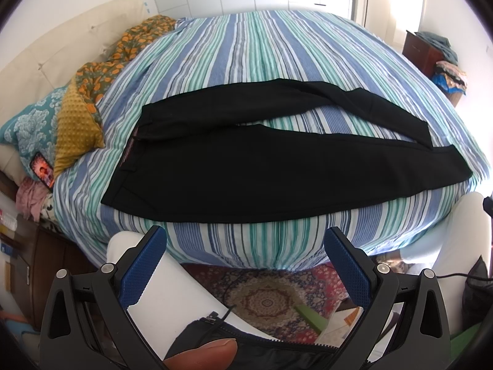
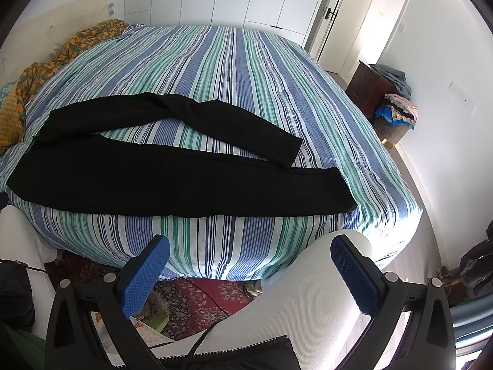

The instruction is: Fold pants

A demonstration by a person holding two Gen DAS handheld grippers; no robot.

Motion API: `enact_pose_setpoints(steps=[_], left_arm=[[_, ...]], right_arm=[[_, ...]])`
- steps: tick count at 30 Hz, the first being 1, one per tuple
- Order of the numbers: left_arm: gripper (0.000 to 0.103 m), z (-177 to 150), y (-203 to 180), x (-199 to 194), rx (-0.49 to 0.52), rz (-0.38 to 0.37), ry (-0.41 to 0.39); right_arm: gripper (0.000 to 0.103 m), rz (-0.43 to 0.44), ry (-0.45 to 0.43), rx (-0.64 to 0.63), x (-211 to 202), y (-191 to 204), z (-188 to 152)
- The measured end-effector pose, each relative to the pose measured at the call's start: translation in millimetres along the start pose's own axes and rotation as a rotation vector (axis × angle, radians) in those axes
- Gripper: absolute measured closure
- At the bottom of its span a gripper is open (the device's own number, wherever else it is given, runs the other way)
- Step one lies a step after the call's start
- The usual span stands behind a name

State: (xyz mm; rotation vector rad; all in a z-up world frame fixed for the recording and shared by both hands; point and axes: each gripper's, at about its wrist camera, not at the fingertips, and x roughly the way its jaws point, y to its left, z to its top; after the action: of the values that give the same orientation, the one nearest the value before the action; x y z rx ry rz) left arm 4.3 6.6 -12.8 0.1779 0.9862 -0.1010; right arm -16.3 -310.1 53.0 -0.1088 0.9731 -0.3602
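We hold both tools, left [image 1: 245, 242] and right [image 2: 250, 251], spread apart below black pants [image 1: 277, 166] at mid-frame on the striped bed [image 1: 246, 61].

Bright daylight floods the bedroom from the right, blowing out the open doorway [image 2: 389, 21] and the white wall [image 2: 443, 71] beside it to near pure white. The black pants [image 1: 277, 169] read as a flat, detail-free mass (exposure favours the striped bedspread [image 1: 262, 55]). Fisheye distortion bulges the bed into a dome, with dark vignetting at the corners. Focus holds sharp mid-frame; edges soften slightly.
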Motion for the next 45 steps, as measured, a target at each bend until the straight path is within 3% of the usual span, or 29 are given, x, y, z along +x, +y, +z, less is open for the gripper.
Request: enact_pose_setpoints(steps=[13,18,22,26,27,28,30,31,36,39,45], left_arm=[[0.001,-5.3,-3.2,4.7,0.012,0.0,0.006],[0.001,-0.2,-2.2,-1.2,0.012,-0.036,-0.036],[0.001,12.7,-0.1,-6.2,0.0,-0.056,-0.106],[0.0,30.7,-4.9,0.8,-0.018,-0.101,-0.14],[0.0,34.0,-8.2,5.2,-0.017,-0.09,-0.138],[0.0,37.0,-11.6,10.1,-0.015,-0.08,-0.132],[0.0,40.0,-15.5,16.9,-0.008,-0.08,-0.121],[0.0,39.8,-16.7,19.5,-0.004,-0.076,-0.115],[0.0,32.5,-12.6,39.1,-0.009,-0.025,-0.062],[0.0,29.8,-9.5,56.0,-0.028,-0.013,-0.002],[0.0,28.8,-10.4,83.8,-0.041,0.023,0.078]], right_arm=[[0.0,0.012,0.006,0.002,2.7,1.6,-1.3],[0.0,0.084,-0.032,-0.008,-0.3,4.4,0.1],[0.0,0.166,-0.179,-0.019,-21.2,6.1,8.3],[0.0,0.196,-0.51,0.02,-51.4,0.2,18.7],[0.0,0.225,-0.549,0.026,-44.2,0.7,21.0],[0.0,0.264,-0.49,0.01,-24.5,6.0,29.5],[0.001,0.349,-0.231,-0.048,37.7,19.8,43.9],[0.004,0.359,-0.162,-0.046,64.0,21.9,44.6],[0.005,0.263,-0.187,-0.159,139.9,18.4,74.3],[0.005,0.261,-0.156,-0.25,195.1,21.9,106.2],[0.027,0.201,-0.045,-0.43,310.0,62.4,146.1]])
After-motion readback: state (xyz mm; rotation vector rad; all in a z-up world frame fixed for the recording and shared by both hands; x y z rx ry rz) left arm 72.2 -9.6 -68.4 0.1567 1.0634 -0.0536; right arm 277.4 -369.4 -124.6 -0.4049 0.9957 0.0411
